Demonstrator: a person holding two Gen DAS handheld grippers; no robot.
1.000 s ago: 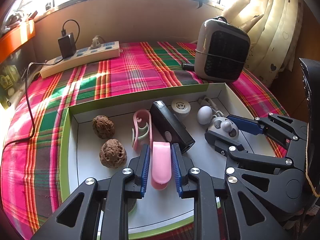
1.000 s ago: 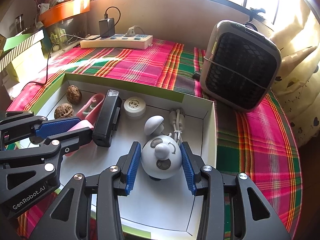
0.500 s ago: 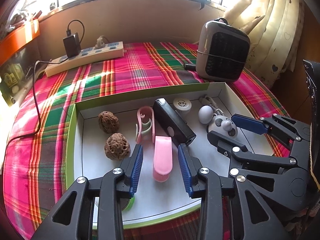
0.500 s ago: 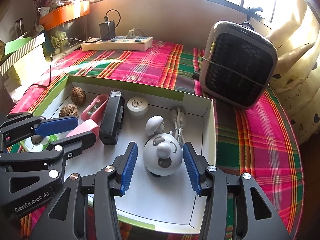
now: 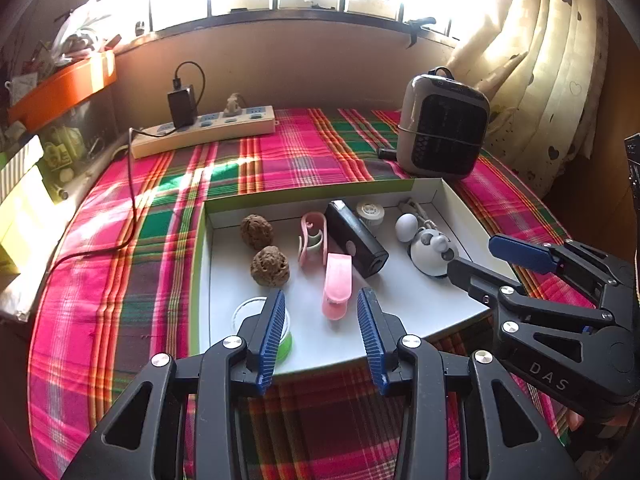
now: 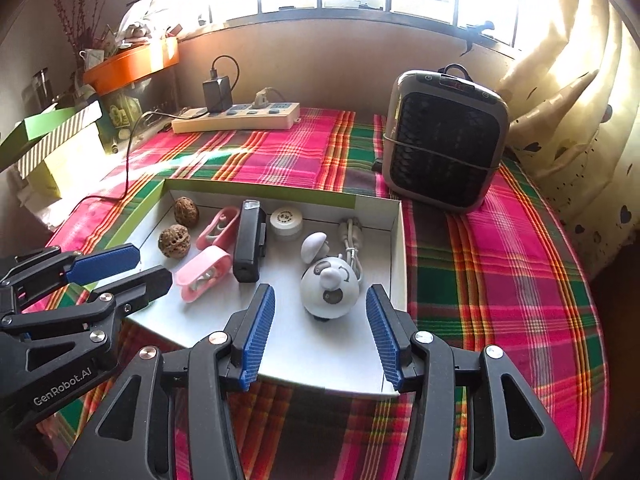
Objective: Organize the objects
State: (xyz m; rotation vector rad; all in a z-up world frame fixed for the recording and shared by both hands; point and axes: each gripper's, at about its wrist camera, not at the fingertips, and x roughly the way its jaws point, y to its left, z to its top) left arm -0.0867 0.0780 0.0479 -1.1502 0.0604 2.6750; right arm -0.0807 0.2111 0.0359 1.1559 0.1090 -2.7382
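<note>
Two walnuts (image 5: pixel 257 231) (image 5: pixel 269 266), two pink clips (image 5: pixel 313 239) (image 5: pixel 337 285), one black case (image 5: pixel 356 239), one white cap (image 5: pixel 370 212), one mushroom figure (image 5: pixel 406 227), one panda toy (image 5: pixel 431 253), one cable (image 6: pixel 351 240), one tape roll (image 5: pixel 249 312), all in one box (image 5: pixel 320 194). One heater (image 5: pixel 442 134), one power strip (image 5: pixel 204 134), one charger (image 5: pixel 181 106).

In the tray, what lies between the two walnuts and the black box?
Two pink clips lie between the walnuts and the black box, one behind the other. Both wrist views show this.
</note>
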